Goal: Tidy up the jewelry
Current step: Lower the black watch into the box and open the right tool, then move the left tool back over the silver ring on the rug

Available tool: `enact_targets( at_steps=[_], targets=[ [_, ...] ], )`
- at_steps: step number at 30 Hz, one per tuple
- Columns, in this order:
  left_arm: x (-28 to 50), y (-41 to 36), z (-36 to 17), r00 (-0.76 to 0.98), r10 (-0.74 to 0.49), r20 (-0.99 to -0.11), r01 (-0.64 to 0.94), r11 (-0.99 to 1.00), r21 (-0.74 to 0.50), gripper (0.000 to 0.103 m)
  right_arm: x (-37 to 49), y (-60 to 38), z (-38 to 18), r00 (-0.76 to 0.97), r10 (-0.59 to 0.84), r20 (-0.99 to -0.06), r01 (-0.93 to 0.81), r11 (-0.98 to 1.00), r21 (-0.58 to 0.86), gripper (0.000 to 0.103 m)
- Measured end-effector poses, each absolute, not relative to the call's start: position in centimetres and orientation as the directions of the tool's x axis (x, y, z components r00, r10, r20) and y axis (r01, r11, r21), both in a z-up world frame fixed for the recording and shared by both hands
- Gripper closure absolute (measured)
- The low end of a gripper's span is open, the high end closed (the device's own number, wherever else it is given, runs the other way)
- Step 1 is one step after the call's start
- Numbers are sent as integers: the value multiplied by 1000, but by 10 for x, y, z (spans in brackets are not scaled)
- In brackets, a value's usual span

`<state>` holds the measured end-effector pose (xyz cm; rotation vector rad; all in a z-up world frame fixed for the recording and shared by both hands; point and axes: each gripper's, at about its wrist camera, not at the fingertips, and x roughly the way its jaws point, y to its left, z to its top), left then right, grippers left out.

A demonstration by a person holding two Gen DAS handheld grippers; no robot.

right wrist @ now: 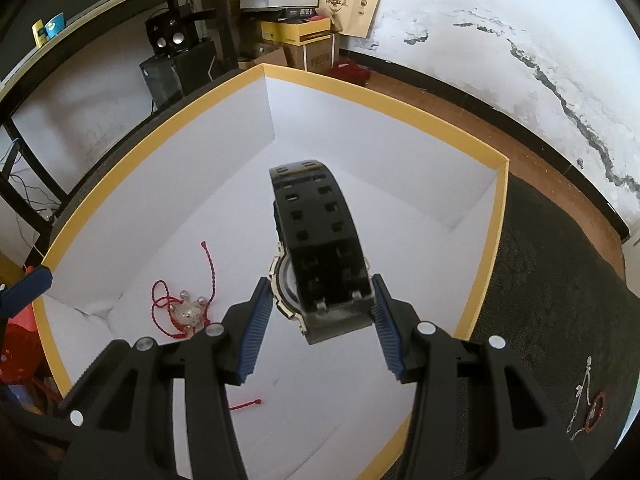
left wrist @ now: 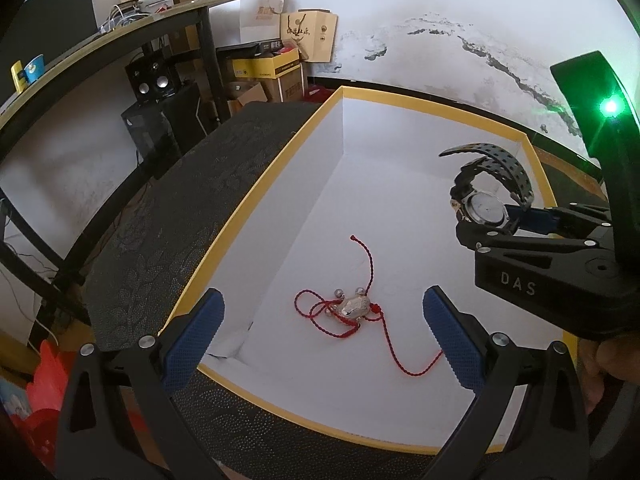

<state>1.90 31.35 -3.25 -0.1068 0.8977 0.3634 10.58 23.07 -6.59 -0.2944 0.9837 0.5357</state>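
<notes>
A white box with a yellow rim [left wrist: 256, 184] [right wrist: 160, 140] lies open on a dark mat. A red cord bracelet with a silver charm [left wrist: 352, 306] [right wrist: 188, 312] lies on the box floor. My left gripper [left wrist: 320, 336] is open and empty, just above the bracelet at the box's near edge. My right gripper [right wrist: 320, 320] is shut on a black wristwatch [right wrist: 316, 240] and holds it above the box floor. In the left wrist view the watch [left wrist: 486, 196] hangs at the right, over the box.
A silver chain with a red pendant [right wrist: 586, 408] lies on the dark mat [right wrist: 560, 300] right of the box. A black desk [left wrist: 100, 44], speakers [left wrist: 152, 76], cardboard boxes [left wrist: 276, 68] and paper bags stand behind, against a cracked white wall.
</notes>
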Motion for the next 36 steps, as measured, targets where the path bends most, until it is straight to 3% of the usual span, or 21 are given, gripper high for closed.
enact_targets(
  at_steps=[2,4,9,24,36],
  targets=[
    [19,314,-32,567,263,-781,-351,935,60,6,106,231,-66,431,311,-847,-562,827,18,52],
    [19,314,-32,567,262,-781,-351,935,58,6,106,230,-63,438,330,-836,-568,823,27,30],
    [18,310,-29,577,256,-776,-348,936,50,6,101,220,-43,462,397,-793,-581,811,68,6],
    [24,264,-10,632,218,-743,-281,959,42,6,51,87,11,612,332,-718,-446,894,34,6],
    [50,128,-5,681,93,-726,-58,996,73,6,29,-84,-8,654,148,-742,-198,980,21,6]
  ],
)
